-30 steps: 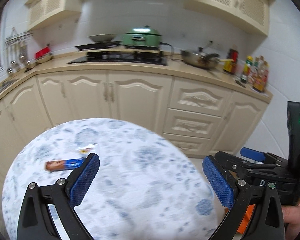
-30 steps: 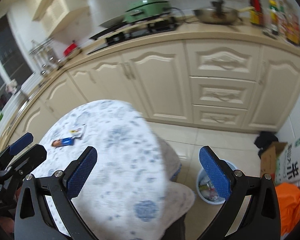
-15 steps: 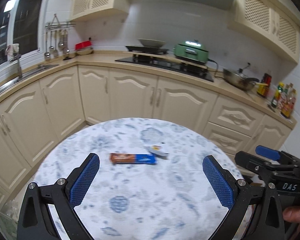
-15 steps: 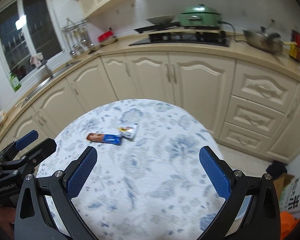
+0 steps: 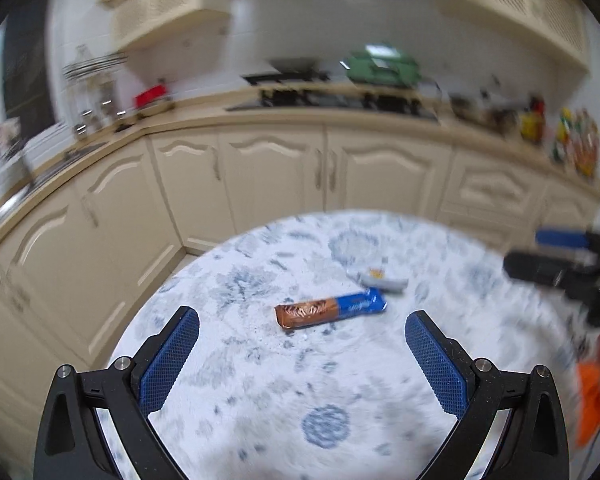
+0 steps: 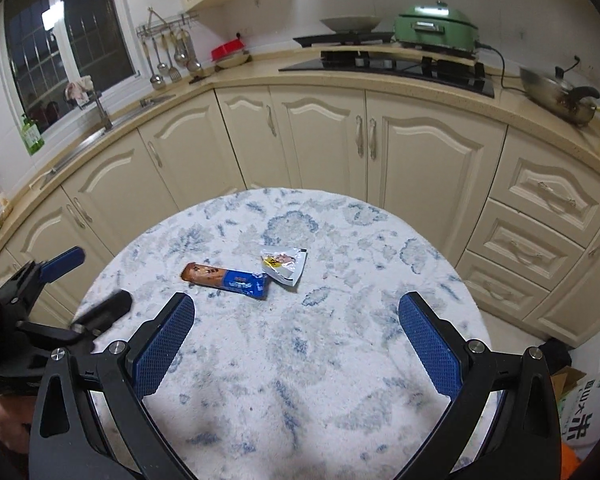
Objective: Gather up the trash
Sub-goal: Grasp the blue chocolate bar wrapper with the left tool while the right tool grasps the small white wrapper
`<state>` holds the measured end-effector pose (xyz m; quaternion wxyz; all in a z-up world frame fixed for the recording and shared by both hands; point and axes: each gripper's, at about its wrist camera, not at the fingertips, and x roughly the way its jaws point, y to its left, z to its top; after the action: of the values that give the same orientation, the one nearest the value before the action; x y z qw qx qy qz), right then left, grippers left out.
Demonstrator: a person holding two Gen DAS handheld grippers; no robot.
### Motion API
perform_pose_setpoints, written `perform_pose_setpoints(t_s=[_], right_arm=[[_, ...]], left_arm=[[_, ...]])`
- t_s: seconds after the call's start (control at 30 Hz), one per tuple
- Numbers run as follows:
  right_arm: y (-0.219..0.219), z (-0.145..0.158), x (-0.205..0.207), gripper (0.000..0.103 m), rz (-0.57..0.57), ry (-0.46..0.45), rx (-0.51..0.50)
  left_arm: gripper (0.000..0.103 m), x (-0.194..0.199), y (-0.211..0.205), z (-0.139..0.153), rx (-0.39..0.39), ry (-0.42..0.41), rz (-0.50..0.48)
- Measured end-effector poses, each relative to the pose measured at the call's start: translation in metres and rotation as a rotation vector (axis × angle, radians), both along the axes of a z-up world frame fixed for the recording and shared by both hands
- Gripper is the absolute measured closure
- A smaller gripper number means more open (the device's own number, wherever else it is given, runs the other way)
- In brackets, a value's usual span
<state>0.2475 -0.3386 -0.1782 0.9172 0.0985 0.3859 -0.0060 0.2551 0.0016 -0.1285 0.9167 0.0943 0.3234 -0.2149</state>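
A brown and blue snack wrapper [image 5: 330, 312] [image 6: 225, 280] lies near the middle of the round table [image 5: 340, 420] [image 6: 340, 380] with a white and blue patterned cloth. A small white torn wrapper [image 5: 380, 279] [image 6: 285, 265] lies just right of it. My left gripper [image 5: 302, 344] is open and empty, above the table short of the brown wrapper. My right gripper [image 6: 296, 324] is open and empty, short of both wrappers. The left gripper also shows at the left edge of the right wrist view [image 6: 56, 312].
Cream kitchen cabinets [image 6: 380, 148] curve behind the table. The counter holds a hob, a green pot [image 6: 436, 26] and a pan [image 6: 556, 94]. A cardboard box [image 6: 580, 404] stands on the floor at the right. Something orange [image 5: 592, 400] shows at the right edge of the left wrist view.
Both views have swung left from the floor and bin onto the table. The wrappers now sit near the centre, closer to both grippers. Both grippers stay open.
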Motion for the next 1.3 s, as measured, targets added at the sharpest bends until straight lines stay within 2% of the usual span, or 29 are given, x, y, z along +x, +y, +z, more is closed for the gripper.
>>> perform_pose_setpoints(t_s=[0.07,0.2,0.33,0.43,0.5,0.53,0.6,0.67,0.7,0.83,0.93,1.0,1.07,1.17,1.3], right_arm=[[0.000,-0.007,0.007,0.000,-0.010,0.016,-0.007],[-0.003,-0.023,0.024,0.000,-0.030,0.057,-0.003],[-0.004,-0.039,0.042,0.000,-0.034,0.095,0.002],[-0.005,-0.048,0.051,0.000,-0.037,0.111,0.005],[-0.005,-0.052,0.055,0.000,-0.040,0.120,0.006],[-0.005,-0.054,0.057,0.000,-0.038,0.125,0.005],[-0.006,-0.058,0.059,0.000,-0.037,0.133,0.002],[-0.006,-0.059,0.061,0.000,-0.035,0.134,0.007],[-0.006,-0.060,0.061,0.000,-0.034,0.134,0.007],[-0.006,-0.062,0.061,0.000,-0.031,0.134,0.012],[-0.007,-0.064,0.063,0.000,-0.032,0.132,0.013],[-0.008,-0.066,0.065,0.000,-0.034,0.133,0.013],[-0.009,-0.069,0.069,0.000,-0.041,0.129,0.014],[-0.010,-0.074,0.078,0.000,-0.043,0.129,0.019],[-0.003,-0.081,0.096,0.001,-0.026,0.123,0.021]], left_arm=[[0.001,0.019,-0.012,-0.014,0.068,-0.003,-0.059],[0.001,0.061,-0.037,-0.046,0.146,0.029,-0.176],[0.001,0.103,-0.058,-0.079,0.199,0.084,-0.234],[0.002,0.125,-0.070,-0.098,0.197,0.135,-0.302],[0.016,0.131,-0.071,-0.102,0.143,0.179,-0.346],[0.028,0.134,-0.070,-0.103,0.113,0.208,-0.364],[0.044,0.132,-0.071,-0.103,0.106,0.209,-0.387],[0.079,0.127,-0.073,-0.103,0.105,0.217,-0.414],[0.086,0.124,-0.075,-0.103,0.107,0.224,-0.419],[0.086,0.119,-0.082,-0.105,0.120,0.199,-0.389],[0.076,0.129,-0.085,-0.110,0.090,0.213,-0.351],[0.077,0.135,-0.088,-0.112,0.063,0.226,-0.326],[0.088,0.131,-0.083,-0.111,0.029,0.239,-0.286],[0.088,0.124,-0.070,-0.107,-0.034,0.262,-0.209],[0.088,0.115,-0.048,-0.104,-0.065,0.262,-0.096]])
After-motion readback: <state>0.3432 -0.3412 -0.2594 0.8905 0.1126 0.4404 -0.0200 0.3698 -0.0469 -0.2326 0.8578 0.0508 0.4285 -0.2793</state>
